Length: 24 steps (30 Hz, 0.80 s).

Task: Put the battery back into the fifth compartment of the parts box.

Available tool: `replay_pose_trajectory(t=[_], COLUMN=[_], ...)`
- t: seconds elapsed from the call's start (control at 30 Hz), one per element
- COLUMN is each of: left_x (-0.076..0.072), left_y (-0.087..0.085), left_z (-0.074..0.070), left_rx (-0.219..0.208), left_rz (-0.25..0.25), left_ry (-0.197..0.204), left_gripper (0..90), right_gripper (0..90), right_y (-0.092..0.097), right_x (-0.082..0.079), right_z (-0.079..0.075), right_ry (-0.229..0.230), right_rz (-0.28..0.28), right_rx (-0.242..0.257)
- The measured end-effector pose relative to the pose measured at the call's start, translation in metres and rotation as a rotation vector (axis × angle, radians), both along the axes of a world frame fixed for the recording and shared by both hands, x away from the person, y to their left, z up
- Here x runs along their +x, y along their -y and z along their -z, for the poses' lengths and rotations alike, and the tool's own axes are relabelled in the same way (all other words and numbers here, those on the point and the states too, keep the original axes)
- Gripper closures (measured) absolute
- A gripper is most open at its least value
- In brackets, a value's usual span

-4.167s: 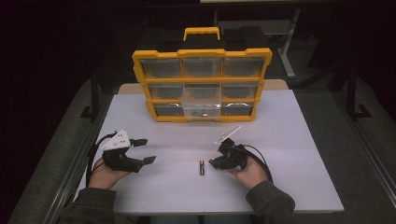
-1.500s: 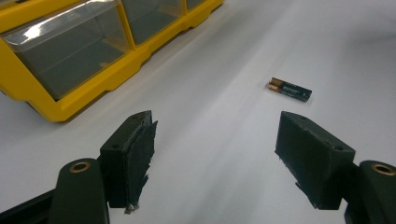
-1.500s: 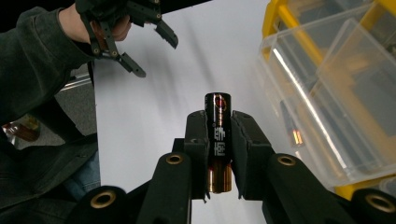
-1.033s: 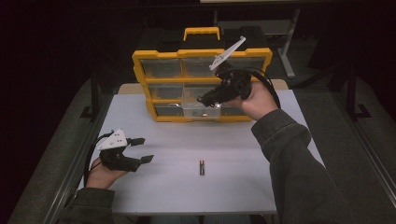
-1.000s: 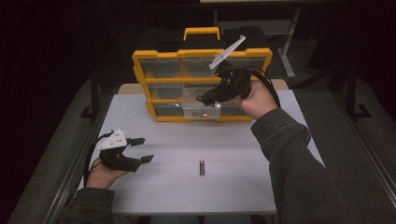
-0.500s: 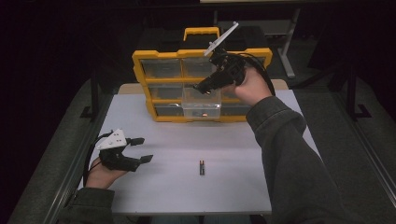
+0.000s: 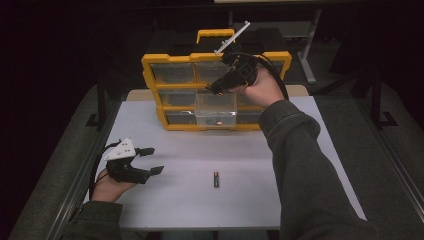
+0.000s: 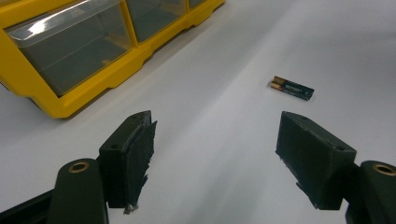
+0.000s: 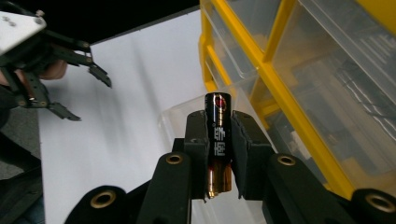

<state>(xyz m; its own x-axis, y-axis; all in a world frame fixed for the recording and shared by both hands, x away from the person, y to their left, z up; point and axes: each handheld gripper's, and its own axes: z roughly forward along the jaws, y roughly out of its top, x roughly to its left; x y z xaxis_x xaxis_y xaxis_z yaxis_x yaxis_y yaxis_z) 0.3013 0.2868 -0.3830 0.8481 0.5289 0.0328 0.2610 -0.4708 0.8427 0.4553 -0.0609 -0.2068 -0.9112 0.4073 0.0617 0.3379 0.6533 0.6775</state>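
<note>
Battery, black with a gold end, sits clamped upright between the jaws of the right gripper, which hangs above the pulled-out clear drawer of the yellow organizer at the far side of the white table. Another battery lies on the bare tabletop nearer the person, well apart from the organizer. Left gripper rests low on the table with its jaws spread wide and nothing between them.
</note>
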Motion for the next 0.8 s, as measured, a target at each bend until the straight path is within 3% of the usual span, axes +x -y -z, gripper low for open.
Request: replay_pose_trajectory(t=[0.47, 0.8], left_x=[-0.001, -0.001], left_y=[-0.001, -0.003], left_z=[-0.001, -0.001], left_rx=[-0.015, -0.008], left_rz=[-0.006, -0.006], left_ry=[0.002, -0.002], left_gripper=[27.3, 27.2], right_gripper=[76.0, 76.0], right_y=[-0.009, -0.013], right_x=[0.007, 0.012], right_z=[0.017, 0.039], right_ry=[-0.004, -0.021], right_rz=[0.019, 0.025], right_rx=[-0.039, -0.063])
